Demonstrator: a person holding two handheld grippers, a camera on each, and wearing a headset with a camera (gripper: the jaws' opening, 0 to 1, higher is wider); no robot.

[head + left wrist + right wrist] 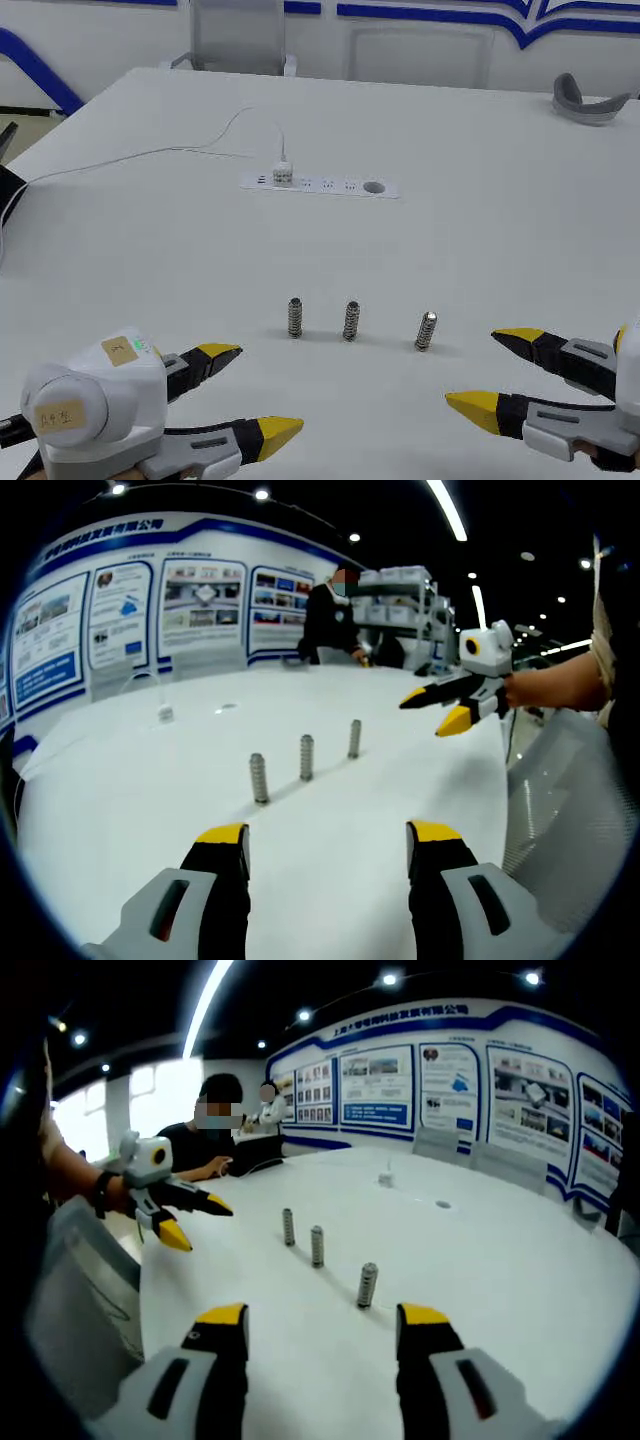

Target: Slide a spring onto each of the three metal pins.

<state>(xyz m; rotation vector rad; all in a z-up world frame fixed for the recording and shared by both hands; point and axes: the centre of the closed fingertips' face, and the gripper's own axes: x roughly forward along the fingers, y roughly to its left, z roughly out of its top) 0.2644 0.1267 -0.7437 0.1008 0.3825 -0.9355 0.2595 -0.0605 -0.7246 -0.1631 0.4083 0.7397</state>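
Observation:
Three short metal pins stand in a row on the white table: left (295,318), middle (351,320) and right (426,330). Each looks ribbed, like a coil spring around it. The right one leans a little and has a shiny rounded top. My left gripper (250,392) is open in front of the row at the lower left, holding nothing. My right gripper (480,368) is open at the lower right, just right of the right pin. The left gripper view has the pins (306,757) beyond its open gripper (328,832). The right gripper view has them (317,1246) beyond its own (322,1312).
A white power strip (320,184) with a plug and cable lies mid-table behind the pins. A grey chair (238,35) stands at the far edge, and a grey curved object (590,100) lies at the far right. People (215,1125) sit at the table's end.

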